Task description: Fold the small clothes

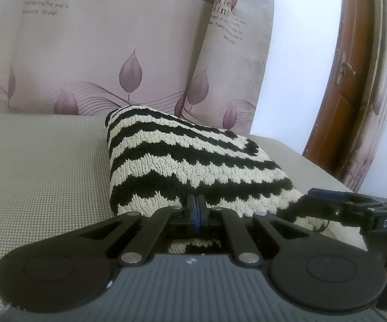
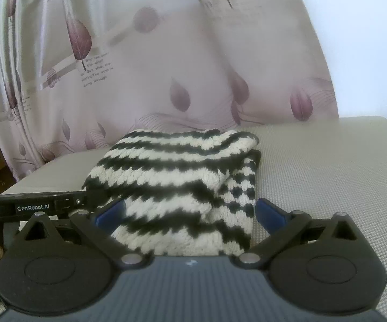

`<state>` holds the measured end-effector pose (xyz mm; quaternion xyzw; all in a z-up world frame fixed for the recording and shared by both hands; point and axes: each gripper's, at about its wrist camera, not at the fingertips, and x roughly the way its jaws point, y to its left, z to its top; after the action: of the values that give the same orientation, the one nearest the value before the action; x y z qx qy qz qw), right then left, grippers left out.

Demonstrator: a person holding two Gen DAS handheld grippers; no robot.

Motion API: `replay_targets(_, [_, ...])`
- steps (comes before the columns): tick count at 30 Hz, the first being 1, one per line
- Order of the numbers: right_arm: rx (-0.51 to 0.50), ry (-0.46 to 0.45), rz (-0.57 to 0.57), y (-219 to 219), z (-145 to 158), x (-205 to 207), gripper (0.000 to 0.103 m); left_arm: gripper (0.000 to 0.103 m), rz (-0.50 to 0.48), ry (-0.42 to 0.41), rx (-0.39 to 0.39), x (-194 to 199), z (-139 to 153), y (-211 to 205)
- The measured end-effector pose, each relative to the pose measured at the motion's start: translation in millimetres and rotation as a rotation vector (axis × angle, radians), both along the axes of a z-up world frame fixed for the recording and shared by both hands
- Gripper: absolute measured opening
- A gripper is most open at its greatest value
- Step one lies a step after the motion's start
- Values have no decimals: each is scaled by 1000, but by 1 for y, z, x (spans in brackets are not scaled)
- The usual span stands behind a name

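While the left gripper (image 1: 196, 209) pinches the near hem with jaws closed, a striped knit garment (image 2: 177, 182) lies already folded into a compact bundle between the right gripper's (image 2: 190, 212) open jaws; perhaps one last fold remains. Beyond the jaws stretch a beige mesh cushion (image 1: 40, 166), leaf-print curtains (image 2: 166, 67) and a wooden door (image 1: 338, 86).
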<state>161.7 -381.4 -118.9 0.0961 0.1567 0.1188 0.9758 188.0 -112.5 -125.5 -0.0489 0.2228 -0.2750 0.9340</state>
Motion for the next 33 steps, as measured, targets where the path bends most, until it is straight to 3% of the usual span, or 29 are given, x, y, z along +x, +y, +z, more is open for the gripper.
replay_targets(12, [22,-10,-14,-1,0,-2,103,11,7,-27,50,-4,1,-7])
replay_targets(20, [31,-2,-20,-1,-1,-2,103,12,-7,-33,39,-5,2,-6])
replay_targets(23, [96,34,-7,-11,-1,3,103,37,-63,-57,3,-9,6,-2])
replay_targets(24, [137,57,-8,-18,0,6,103,52,-80,-72,7,-12,11,-1])
replay_targets(25, [174,71,-5,-24,0,8,103,74,-87,-91,15,-15,17,-1])
replay_targets(27, [243,99,11,-37,1,13,103,98,-57,-156,20,-24,32,5])
replay_targets(30, [254,142,0,-52,5,22,103,103,-67,-168,-26,-15,52,20])
replay_targets(33, [301,189,14,-67,6,36,103,103,-82,-15,-72,25,57,34])
